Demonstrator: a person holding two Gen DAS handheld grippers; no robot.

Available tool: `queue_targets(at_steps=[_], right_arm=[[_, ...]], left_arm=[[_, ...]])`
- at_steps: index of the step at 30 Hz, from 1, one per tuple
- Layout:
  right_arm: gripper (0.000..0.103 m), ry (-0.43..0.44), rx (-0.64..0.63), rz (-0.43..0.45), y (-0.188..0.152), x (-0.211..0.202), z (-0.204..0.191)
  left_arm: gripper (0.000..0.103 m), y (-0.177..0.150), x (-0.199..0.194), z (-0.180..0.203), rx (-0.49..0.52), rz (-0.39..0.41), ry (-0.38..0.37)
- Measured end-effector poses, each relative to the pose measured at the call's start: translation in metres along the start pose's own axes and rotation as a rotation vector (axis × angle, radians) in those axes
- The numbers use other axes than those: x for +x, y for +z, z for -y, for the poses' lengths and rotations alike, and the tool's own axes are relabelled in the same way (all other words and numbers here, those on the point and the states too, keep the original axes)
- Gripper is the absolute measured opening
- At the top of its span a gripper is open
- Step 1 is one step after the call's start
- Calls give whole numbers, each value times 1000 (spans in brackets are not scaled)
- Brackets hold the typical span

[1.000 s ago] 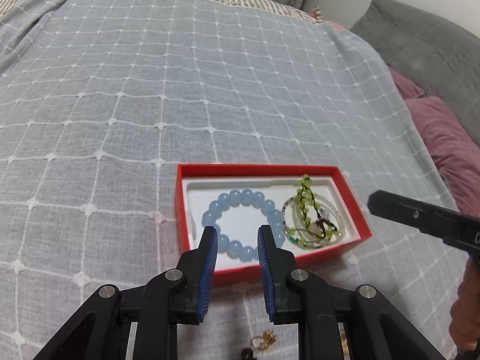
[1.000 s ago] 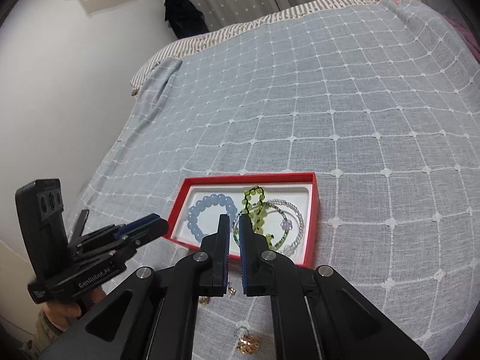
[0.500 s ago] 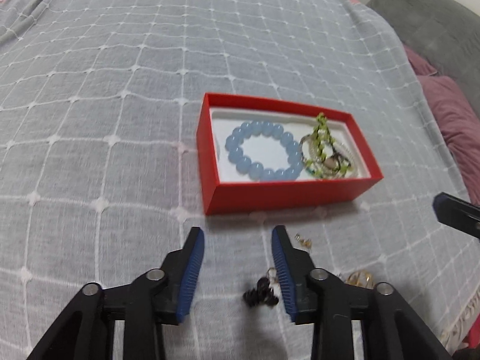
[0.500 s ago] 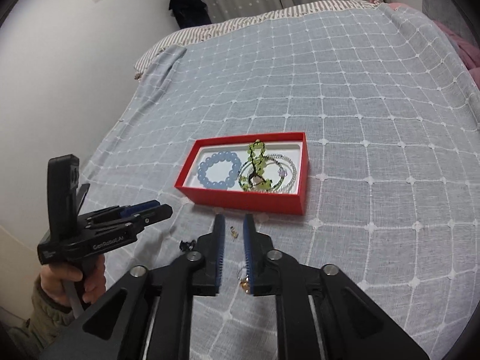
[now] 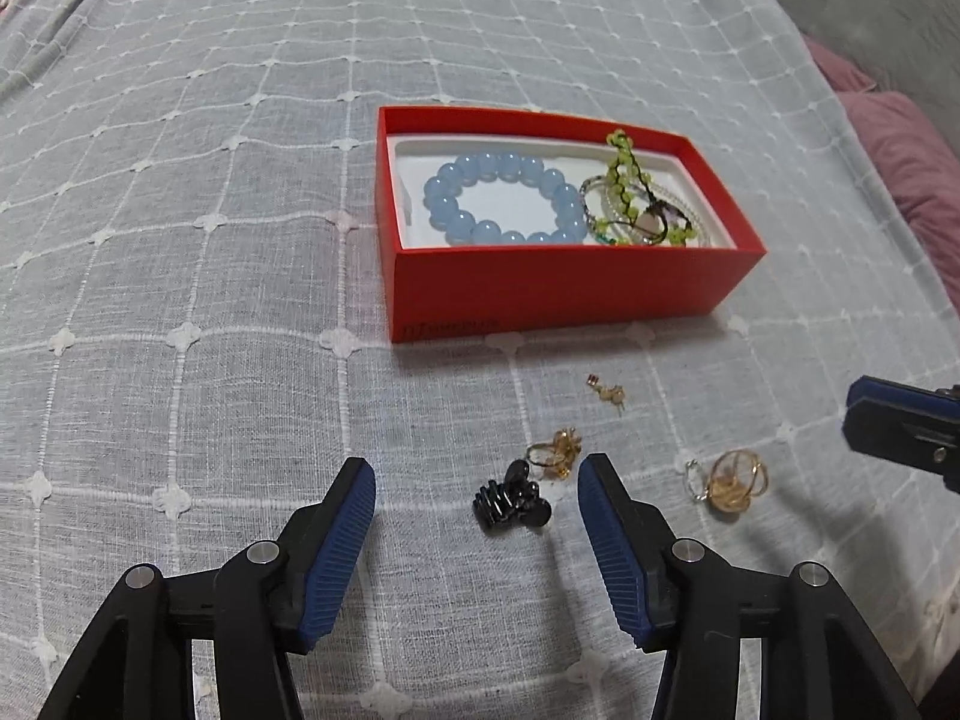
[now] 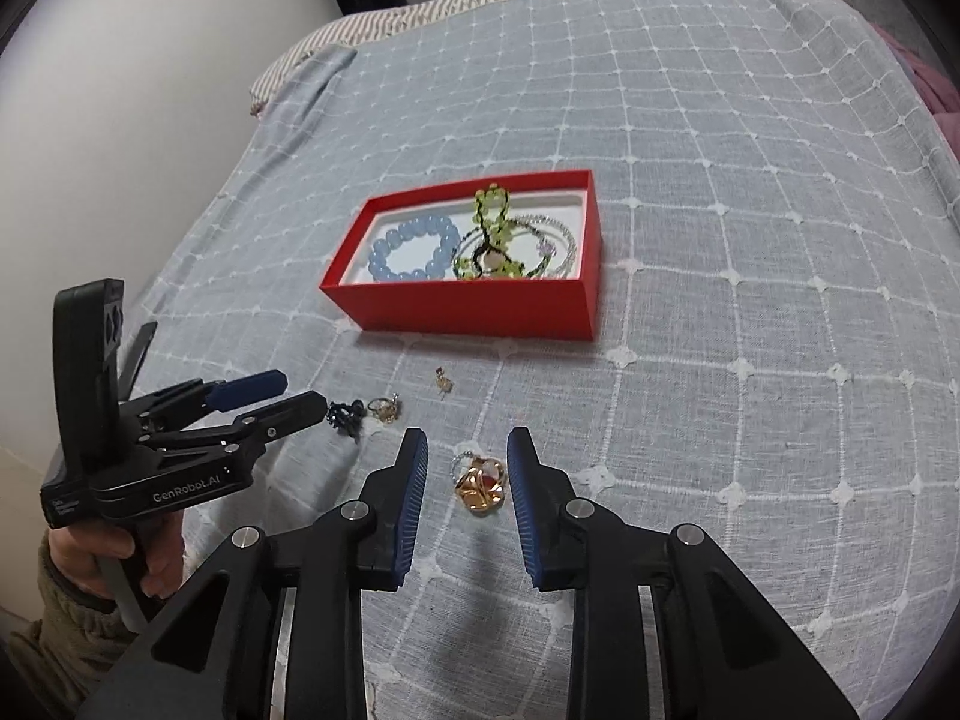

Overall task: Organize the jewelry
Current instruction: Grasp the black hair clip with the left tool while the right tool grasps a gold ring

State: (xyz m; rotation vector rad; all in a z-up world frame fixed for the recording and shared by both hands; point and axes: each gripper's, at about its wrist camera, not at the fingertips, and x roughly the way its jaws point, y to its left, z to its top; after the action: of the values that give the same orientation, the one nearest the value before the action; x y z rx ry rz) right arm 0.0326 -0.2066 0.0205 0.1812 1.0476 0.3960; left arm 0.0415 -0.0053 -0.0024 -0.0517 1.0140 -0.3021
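Note:
A red box (image 5: 558, 282) (image 6: 468, 309) on the bedspread holds a blue bead bracelet (image 5: 501, 198) (image 6: 411, 252) and a tangle of green and clear bead bracelets (image 5: 636, 204) (image 6: 510, 240). Loose pieces lie in front of it: a black clip (image 5: 510, 501) (image 6: 345, 414), a small gold ring (image 5: 555, 450) (image 6: 384, 408), a tiny earring (image 5: 609, 393) (image 6: 443, 382) and a large gold ornament (image 5: 735, 480) (image 6: 480, 483). My left gripper (image 5: 477, 477) (image 6: 300, 396) is opening, with the black clip between its jaws, untouched. My right gripper (image 6: 467, 441) is opening around the gold ornament, not pressing it.
A grey-blue checked bedspread (image 5: 210, 240) covers the bed. Purple pillows (image 5: 912, 150) and a grey cushion (image 5: 870, 6) lie at the right. A white wall (image 6: 120, 90) runs along the bed's left side. A person's hand (image 6: 114, 552) holds the left gripper.
Both grippers have pulled back from over the red box and dropped toward the loose pieces in front of it. Both sets of jaws have spread wider.

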Motion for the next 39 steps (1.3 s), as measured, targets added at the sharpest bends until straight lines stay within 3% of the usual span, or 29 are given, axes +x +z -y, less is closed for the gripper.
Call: queue_targets(at_steps=[8,14,23,29,33,39], right_arm=[[30,-36,-35,-73,-8,21,-8],[30,-15,-15,-98,-9,28,-6],[30,-17,76,-80,-5,28,10],[30,1,64,-86,-6,29,4],[30,-3,58,-87,-7,30,4],[30,-5,76,-78,-6,30,8]], left_arm=[[61,-5,10,11,59,-33,46],[61,-8,15,17,84,-47,54],[60,-12,22,24,105,-65,49],[44,-11,30,26,113,-78,56],[25,-10,31,25,105,-76,59],[24,-10,28,20,87,-69,43]])
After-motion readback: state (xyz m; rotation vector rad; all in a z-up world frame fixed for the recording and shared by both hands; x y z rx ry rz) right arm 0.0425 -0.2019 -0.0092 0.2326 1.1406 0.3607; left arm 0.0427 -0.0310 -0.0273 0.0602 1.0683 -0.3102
